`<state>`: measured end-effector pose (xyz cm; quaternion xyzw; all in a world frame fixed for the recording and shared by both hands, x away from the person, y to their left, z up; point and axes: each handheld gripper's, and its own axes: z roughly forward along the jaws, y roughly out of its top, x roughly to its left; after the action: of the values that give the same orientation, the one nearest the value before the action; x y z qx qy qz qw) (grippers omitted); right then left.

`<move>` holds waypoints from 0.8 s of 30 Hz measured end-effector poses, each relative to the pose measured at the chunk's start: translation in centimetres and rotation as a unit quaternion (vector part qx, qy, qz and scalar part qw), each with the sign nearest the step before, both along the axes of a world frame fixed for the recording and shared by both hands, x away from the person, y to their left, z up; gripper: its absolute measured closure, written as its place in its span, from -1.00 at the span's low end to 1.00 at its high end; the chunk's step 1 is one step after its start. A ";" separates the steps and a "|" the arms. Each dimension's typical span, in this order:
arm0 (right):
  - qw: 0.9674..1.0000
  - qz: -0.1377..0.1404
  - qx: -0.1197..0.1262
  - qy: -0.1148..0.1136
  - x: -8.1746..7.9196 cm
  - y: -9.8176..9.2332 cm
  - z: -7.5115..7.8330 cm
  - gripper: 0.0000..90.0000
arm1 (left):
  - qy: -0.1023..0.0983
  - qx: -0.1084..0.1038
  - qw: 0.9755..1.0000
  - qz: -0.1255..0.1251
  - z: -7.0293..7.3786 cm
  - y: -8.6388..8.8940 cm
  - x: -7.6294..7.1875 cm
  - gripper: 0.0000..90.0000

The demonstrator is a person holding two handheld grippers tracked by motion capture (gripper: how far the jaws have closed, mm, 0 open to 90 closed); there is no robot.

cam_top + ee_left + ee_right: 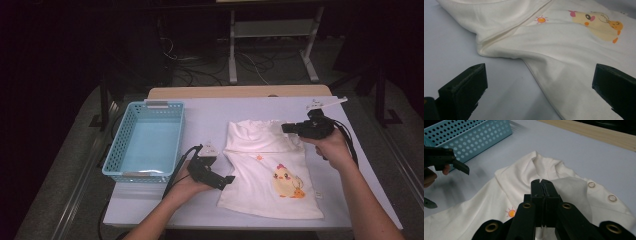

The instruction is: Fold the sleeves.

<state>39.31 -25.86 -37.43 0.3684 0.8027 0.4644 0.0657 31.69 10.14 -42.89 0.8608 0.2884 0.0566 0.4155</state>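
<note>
That small cream cotton T-shirt with the chick print (267, 170) lies flat mid-table, light and floppy. My right gripper (541, 182) is pinching its sleeve fabric; my left gripper (220, 179) is spread wide beside the hem edge, the best place to pinch.

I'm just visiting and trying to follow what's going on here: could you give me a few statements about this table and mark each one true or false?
1. The left claw is wide open beside the shirt's edge. True.
2. The right claw is open and empty. False: its jaws are shut on a fold of the white shirt.
3. The blue basket has clothes in it. False: nothing lies in it.
4. The shirt bears a yellow chick print and a small orange sun. True.
5. The shirt lies in the basket. False: it lies on the table, right of the basket.
</note>
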 end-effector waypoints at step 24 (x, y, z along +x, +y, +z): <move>0.997 0.027 -0.060 0.029 2.0 6.6 -4.3 0.44 | 0.000 0.001 1.000 -0.005 0.0 -0.1 -0.2 -1.00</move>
<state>41.32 -19.22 -41.75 0.3557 0.8402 0.4061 0.0516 31.47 10.03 -42.91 0.8628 0.2843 0.0547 0.4145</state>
